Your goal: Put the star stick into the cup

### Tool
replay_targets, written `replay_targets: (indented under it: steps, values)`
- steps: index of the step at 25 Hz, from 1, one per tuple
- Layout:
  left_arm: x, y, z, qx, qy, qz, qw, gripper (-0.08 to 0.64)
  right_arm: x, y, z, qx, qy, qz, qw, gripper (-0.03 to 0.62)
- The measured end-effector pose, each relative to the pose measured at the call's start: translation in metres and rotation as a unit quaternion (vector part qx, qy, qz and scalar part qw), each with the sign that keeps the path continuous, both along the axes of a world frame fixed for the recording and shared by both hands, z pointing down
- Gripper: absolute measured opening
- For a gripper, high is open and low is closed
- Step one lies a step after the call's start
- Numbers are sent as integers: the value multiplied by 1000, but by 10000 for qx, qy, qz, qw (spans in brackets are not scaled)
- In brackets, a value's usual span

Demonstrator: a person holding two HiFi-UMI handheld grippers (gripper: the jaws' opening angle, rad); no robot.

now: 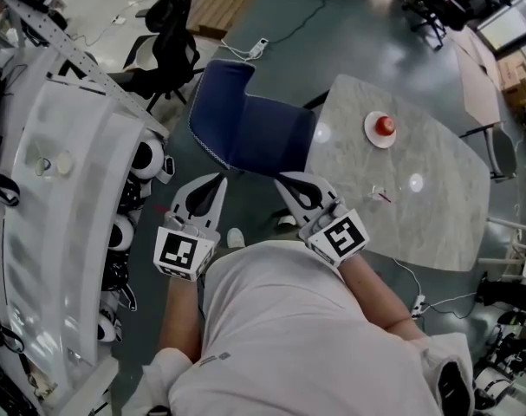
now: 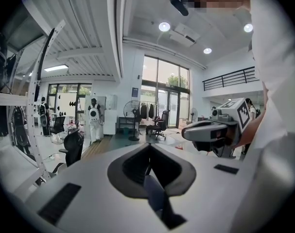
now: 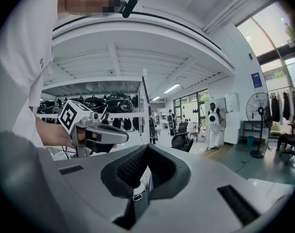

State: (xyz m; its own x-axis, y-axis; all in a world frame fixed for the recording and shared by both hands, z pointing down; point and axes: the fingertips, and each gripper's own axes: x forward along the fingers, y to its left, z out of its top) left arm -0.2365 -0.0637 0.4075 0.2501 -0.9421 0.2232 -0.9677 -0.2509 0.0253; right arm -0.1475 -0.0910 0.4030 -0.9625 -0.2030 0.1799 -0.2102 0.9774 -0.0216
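On the grey marble table (image 1: pixel 436 206) a small red cup (image 1: pixel 385 126) stands on a white round disc at the far side. A thin little stick with a red end, apparently the star stick (image 1: pixel 380 196), lies nearer the middle of the table. My left gripper (image 1: pixel 220 178) and right gripper (image 1: pixel 282 178) are held close to my body, short of the table and above the floor and chair. Both have their jaws together with nothing between them. The left gripper (image 2: pixel 148 148) sees the right gripper (image 2: pixel 193 131) beside it. The right gripper (image 3: pixel 147 147) sees the left gripper (image 3: pixel 119 139).
A blue chair (image 1: pixel 245 128) stands between me and the table's left end. A white rack (image 1: pixel 63 198) with dark round gear runs along the left. A black office chair (image 1: pixel 172 42) is behind it. Cables lie on the floor.
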Motion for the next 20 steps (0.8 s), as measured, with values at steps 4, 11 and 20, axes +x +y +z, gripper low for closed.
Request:
replay_targets:
  steps: [4, 11, 20]
  values:
    - [0, 0, 1, -13, 8, 20, 10000, 2, 2, -1, 6, -129, 13, 80, 9999, 11]
    - [-1, -3, 5, -86, 20, 28, 10000, 2, 5, -6, 11, -252, -41, 195, 9995, 11]
    - [11, -14, 9, -138, 79, 170, 9997, 2, 15, -13, 15, -370, -74, 313, 9988, 11]
